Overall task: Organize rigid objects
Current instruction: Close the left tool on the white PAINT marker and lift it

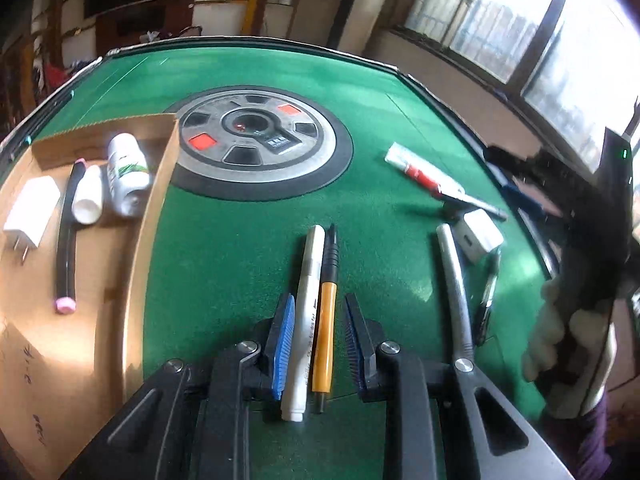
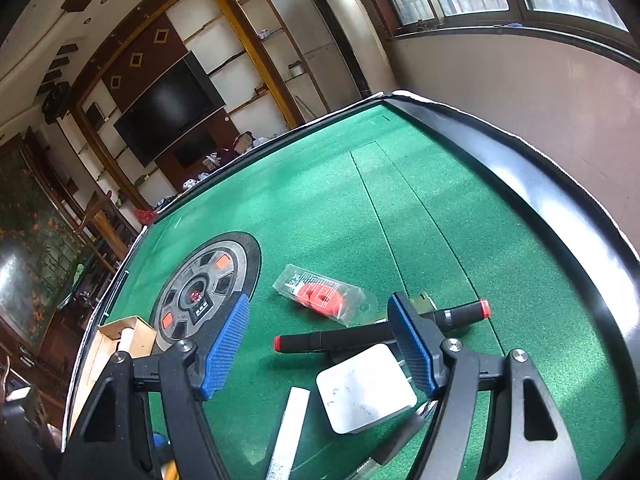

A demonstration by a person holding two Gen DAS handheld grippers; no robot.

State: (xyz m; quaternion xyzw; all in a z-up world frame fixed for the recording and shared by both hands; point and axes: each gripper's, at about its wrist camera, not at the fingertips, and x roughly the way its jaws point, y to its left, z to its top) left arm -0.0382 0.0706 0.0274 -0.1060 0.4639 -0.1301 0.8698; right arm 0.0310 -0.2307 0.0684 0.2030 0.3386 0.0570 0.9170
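In the left wrist view my left gripper (image 1: 320, 340) is shut on a white marker (image 1: 308, 304) and an orange-barrelled pen (image 1: 326, 320), held side by side between the blue pads above the green felt. To the left, the cardboard box (image 1: 154, 208) holds a white charger (image 1: 30, 212), a black pen with pink ends (image 1: 66, 240) and two white bottles (image 1: 126, 172). My right gripper (image 2: 320, 344) stands open. A white charger cube (image 2: 366, 388) lies between its jaws, near the right pad. A black tube with red ends (image 2: 340, 340) lies just beyond it.
A clear packet with an orange item (image 2: 320, 294) lies further out. A red-and-white tube (image 1: 424, 174), a silver pen (image 1: 454, 280) and a dark pen (image 1: 488, 296) lie on the right. The round centre console (image 1: 256, 136) sits mid-table. A gloved hand (image 1: 560, 320) is at the right edge.
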